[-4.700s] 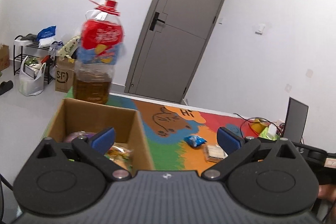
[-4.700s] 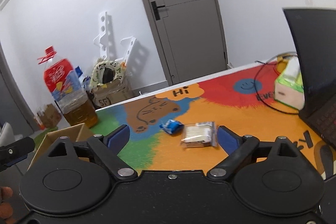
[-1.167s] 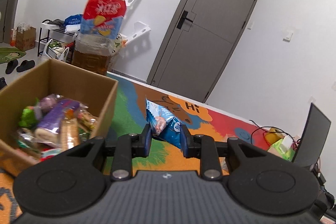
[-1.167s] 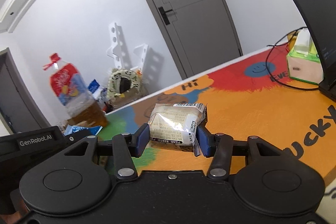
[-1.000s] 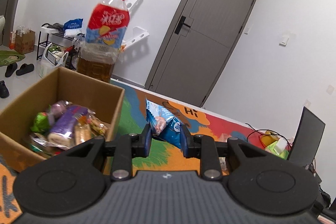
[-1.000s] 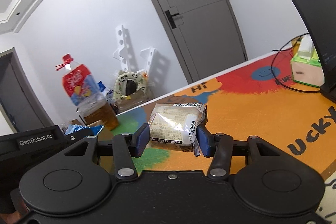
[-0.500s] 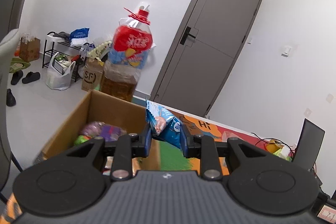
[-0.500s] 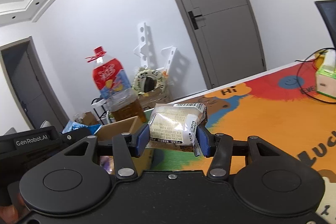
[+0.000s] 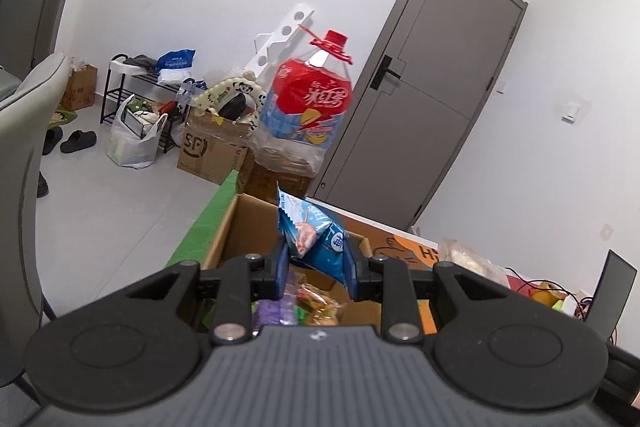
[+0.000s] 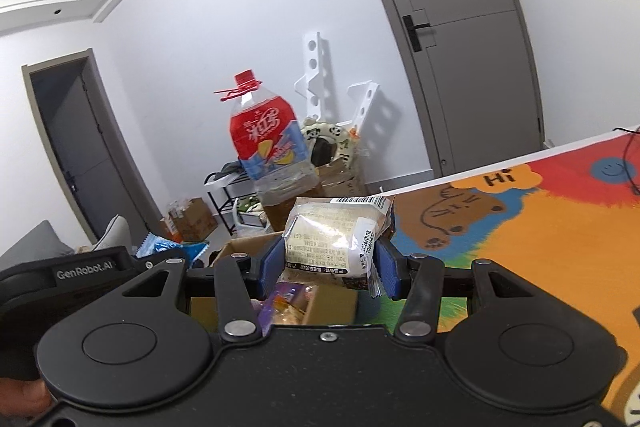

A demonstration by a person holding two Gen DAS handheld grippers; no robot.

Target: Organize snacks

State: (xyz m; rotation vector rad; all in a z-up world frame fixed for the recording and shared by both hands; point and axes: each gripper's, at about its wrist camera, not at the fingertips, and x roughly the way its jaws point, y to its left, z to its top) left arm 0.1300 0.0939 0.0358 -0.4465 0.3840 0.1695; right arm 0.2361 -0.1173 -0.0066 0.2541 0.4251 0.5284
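My left gripper [image 9: 316, 273] is shut on a small blue snack packet [image 9: 314, 237], held above the open cardboard box [image 9: 240, 227]. Inside the box lie several wrapped snacks [image 9: 300, 303]. My right gripper [image 10: 330, 269] is shut on a clear-wrapped pale bread [image 10: 332, 239] and hangs over the same box [image 10: 248, 247], whose snacks [image 10: 286, 301] show under the jaws. The left gripper's body [image 10: 88, 273] and its blue packet [image 10: 168, 247] appear at the left of the right wrist view. The wrapped bread [image 9: 468, 259] shows at the right of the left wrist view.
A big bottle with a red label [image 9: 308, 111] stands just behind the box. The colourful table mat [image 10: 540, 227] stretches right, with a laptop [image 9: 612, 299] at its far end. A grey chair back [image 9: 20, 187] is at the left. Bags and boxes [image 9: 208, 143] crowd the floor by the wall.
Both grippers have carried their snacks leftward from over the mat to above the cardboard box. The box and bottle now sit straight ahead. Both grips are unchanged.
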